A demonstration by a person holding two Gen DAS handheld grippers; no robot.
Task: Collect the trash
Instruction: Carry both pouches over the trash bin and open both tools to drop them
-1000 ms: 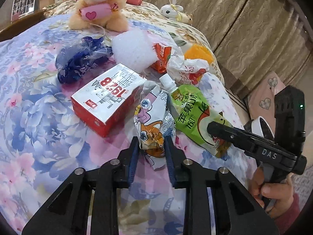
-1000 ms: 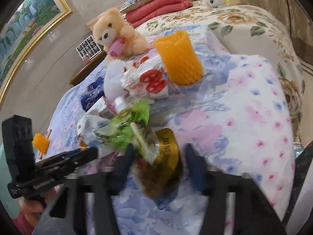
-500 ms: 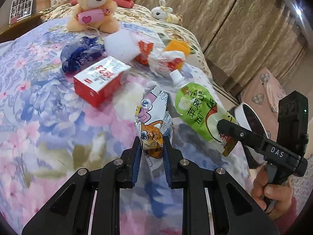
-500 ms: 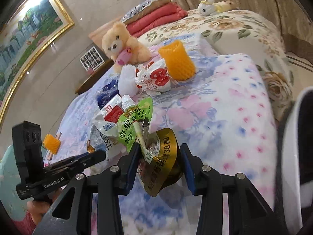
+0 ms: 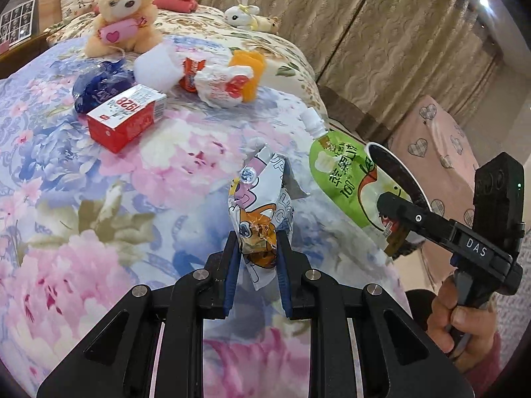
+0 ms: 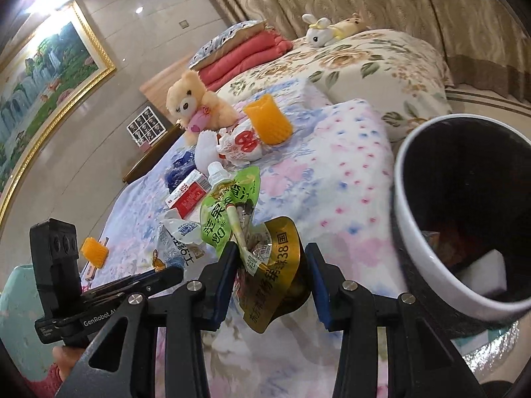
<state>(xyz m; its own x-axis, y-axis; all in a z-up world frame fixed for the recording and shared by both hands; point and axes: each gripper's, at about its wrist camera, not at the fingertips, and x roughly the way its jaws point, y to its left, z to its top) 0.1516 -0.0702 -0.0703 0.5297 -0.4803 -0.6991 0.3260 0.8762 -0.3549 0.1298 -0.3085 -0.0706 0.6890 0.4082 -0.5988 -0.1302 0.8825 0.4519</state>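
While the left tool (image 5: pixel 257 258) pinched a cartoon wrapper (image 5: pixel 262 205), the right tool (image 6: pixel 270 275) gripped a green pouch (image 6: pixel 229 212) and gold wrapper (image 6: pixel 275 272), nearer the bin (image 6: pixel 428 265) on its right.

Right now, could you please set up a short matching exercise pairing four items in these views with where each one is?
Items:
1. cartoon wrapper
2. green juice pouch
3. red carton
4. teddy bear

Places:
A. lying on the floral bedspread
B. clamped in the right hand-held gripper
C. sitting at the far end of the bed
D. clamped in the left hand-held gripper

Pairs: 1-D, 2-B, 3-A, 4-C
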